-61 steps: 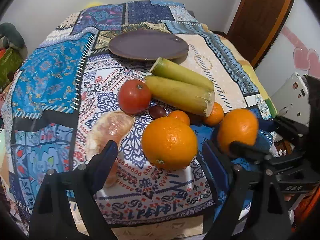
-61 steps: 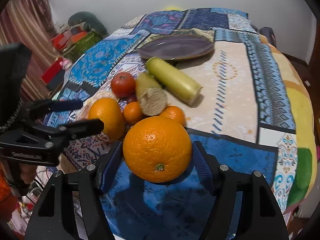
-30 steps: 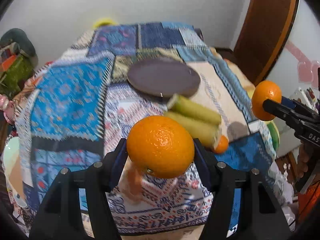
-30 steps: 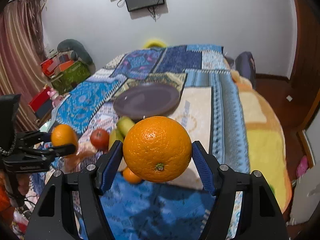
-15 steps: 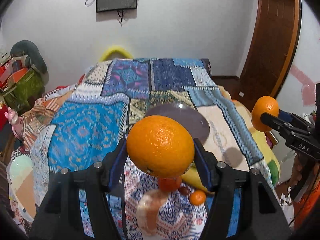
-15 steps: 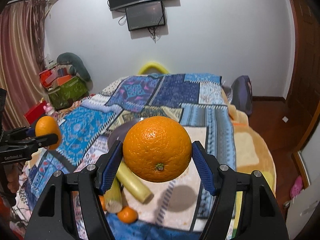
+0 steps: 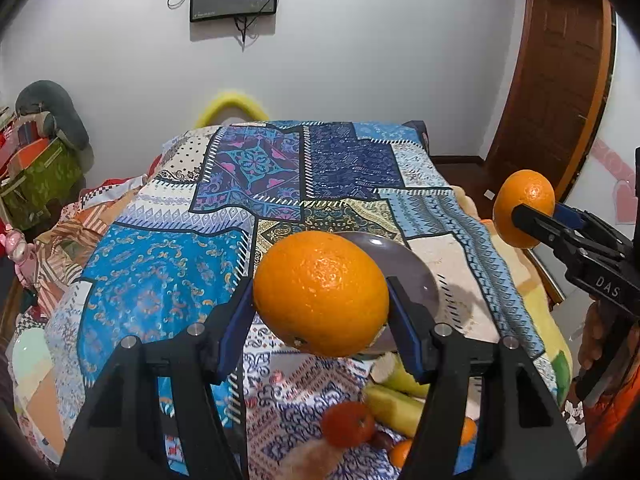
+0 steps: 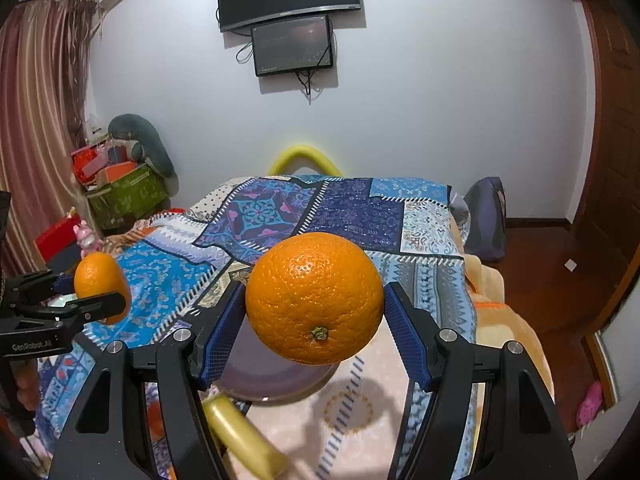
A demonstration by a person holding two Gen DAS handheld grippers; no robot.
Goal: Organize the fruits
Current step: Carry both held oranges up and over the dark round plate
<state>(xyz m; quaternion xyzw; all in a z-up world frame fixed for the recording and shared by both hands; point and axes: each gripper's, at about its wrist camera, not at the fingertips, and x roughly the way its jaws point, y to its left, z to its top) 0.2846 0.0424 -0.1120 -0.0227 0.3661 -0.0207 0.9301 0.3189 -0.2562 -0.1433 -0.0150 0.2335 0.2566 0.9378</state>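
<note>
My left gripper (image 7: 320, 312) is shut on a large orange (image 7: 320, 292) and holds it high above the patchwork-covered table. My right gripper (image 8: 314, 316) is shut on a second large orange (image 8: 314, 296), also in the air; it shows in the left wrist view (image 7: 524, 208) at the right. The left orange shows in the right wrist view (image 8: 98, 278) at the left. A dark purple plate (image 7: 416, 272) lies on the cloth below both oranges, partly hidden by them; the right wrist view (image 8: 272, 380) shows it too.
Below the plate lie two yellow-green stalks (image 7: 396, 400), a red tomato (image 7: 346, 424), small oranges (image 7: 400, 452) and a peeled citrus piece (image 7: 308, 460). The patchwork cloth (image 7: 168, 280) covers the table. A green box (image 8: 124, 196) stands at the back left, a door (image 7: 560, 80) at the right.
Both grippers closed on their oranges and lifted them off the cloth. They have risen and tilted up, so the plate now sits just under the held oranges.
</note>
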